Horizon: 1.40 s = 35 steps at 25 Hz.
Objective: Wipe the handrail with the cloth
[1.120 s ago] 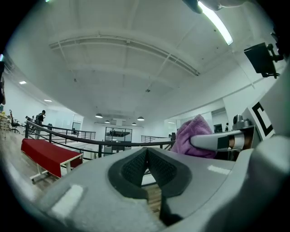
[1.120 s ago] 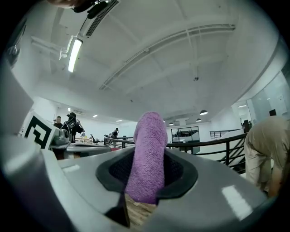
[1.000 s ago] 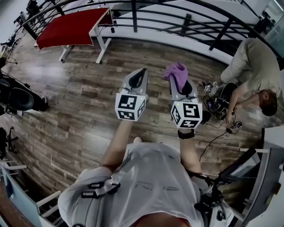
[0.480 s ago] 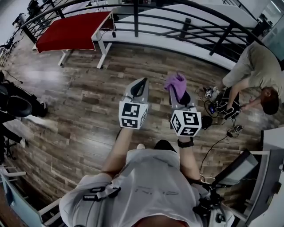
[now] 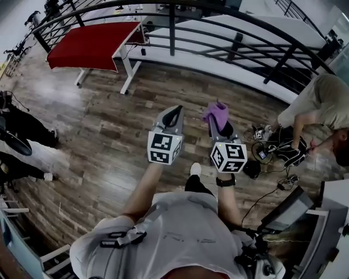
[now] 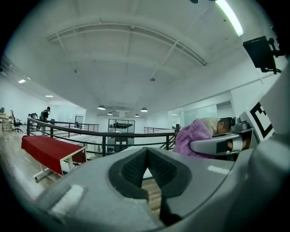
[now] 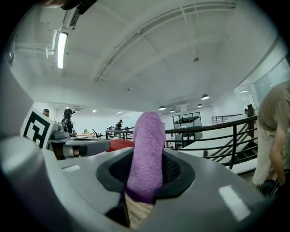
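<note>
The black metal handrail (image 5: 229, 12) curves across the top of the head view, with bars below it; it also shows ahead as the handrail (image 6: 104, 134) and the handrail (image 7: 217, 125). My right gripper (image 5: 219, 121) is shut on a purple cloth (image 5: 216, 113), which stands up between the jaws as the cloth (image 7: 146, 154). My left gripper (image 5: 173, 114) is beside it, shut with nothing in it (image 6: 147, 158). Both grippers are held over the wooden floor, well short of the rail.
A red-topped table (image 5: 90, 44) stands at the far left by the railing. A person in a beige shirt (image 5: 322, 106) bends over cables and gear (image 5: 272, 150) on the floor at the right. Another person's legs (image 5: 22, 128) show at the left edge.
The view has advanced toward the railing, and both grippers stay side by side. The bending person has shifted right. Legs have come into view at the left.
</note>
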{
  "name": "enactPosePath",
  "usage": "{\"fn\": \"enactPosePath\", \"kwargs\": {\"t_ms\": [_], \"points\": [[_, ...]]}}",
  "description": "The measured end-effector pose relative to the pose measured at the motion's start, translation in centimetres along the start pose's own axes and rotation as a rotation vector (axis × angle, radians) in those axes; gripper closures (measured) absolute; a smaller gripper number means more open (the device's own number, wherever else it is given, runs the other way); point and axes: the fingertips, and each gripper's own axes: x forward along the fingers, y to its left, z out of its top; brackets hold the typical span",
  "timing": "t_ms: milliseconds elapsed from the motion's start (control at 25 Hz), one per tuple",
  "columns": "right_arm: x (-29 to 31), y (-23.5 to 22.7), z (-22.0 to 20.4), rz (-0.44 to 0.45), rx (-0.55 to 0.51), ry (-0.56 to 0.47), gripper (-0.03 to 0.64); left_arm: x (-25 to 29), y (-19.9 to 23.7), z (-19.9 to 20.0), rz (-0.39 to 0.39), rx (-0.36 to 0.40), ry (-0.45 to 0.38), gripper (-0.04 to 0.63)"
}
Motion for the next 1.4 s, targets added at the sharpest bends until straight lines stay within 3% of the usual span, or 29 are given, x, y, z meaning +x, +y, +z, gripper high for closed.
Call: {"fn": "enactPosePath", "kwargs": {"t_ms": [240, 360, 480, 640, 760, 880, 1080, 1240, 1400], "points": [[6.5, -7.5, 4.3, 0.092, -0.014, -0.091, 0.502, 9.6, 0.6, 2.5, 0.013, 0.012, -0.014, 0.598], [8.4, -11.4, 5.6, 0.091, -0.048, -0.132, 0.503, 13.9, 0.3, 3.3, 0.013, 0.003, -0.022, 0.597], [10.2, -14.8, 6.0, 0.074, -0.111, -0.152, 0.503, 17.3, -0.6, 3.5, -0.006, -0.004, -0.033, 0.597], [13.3, -16.9, 4.7, 0.09, -0.112, -0.119, 0.502, 20.4, -0.2, 2.0, -0.035, -0.04, 0.008, 0.595], [16.2, -16.7, 3.2, 0.122, -0.099, -0.074, 0.502, 22.2, 2.0, 1.2, -0.036, -0.079, 0.009, 0.595], [19.5, -16.8, 2.7, 0.13, -0.079, -0.064, 0.503, 25.0, 4.7, 0.6, -0.022, -0.066, 0.002, 0.595], [27.3, -20.9, 3.9, 0.105, -0.003, -0.072, 0.505, 34.2, 10.0, -1.0, 0.008, -0.05, 0.066, 0.595], [35.8, -25.1, 6.4, 0.051, 0.005, -0.033, 0.505, 43.3, 14.3, 0.9, -0.063, -0.067, 0.069, 0.595], [43.2, -25.3, 9.7, 0.066, -0.052, -0.061, 0.505, 49.2, 18.9, 4.4, -0.134, -0.027, 0.018, 0.595]]}}
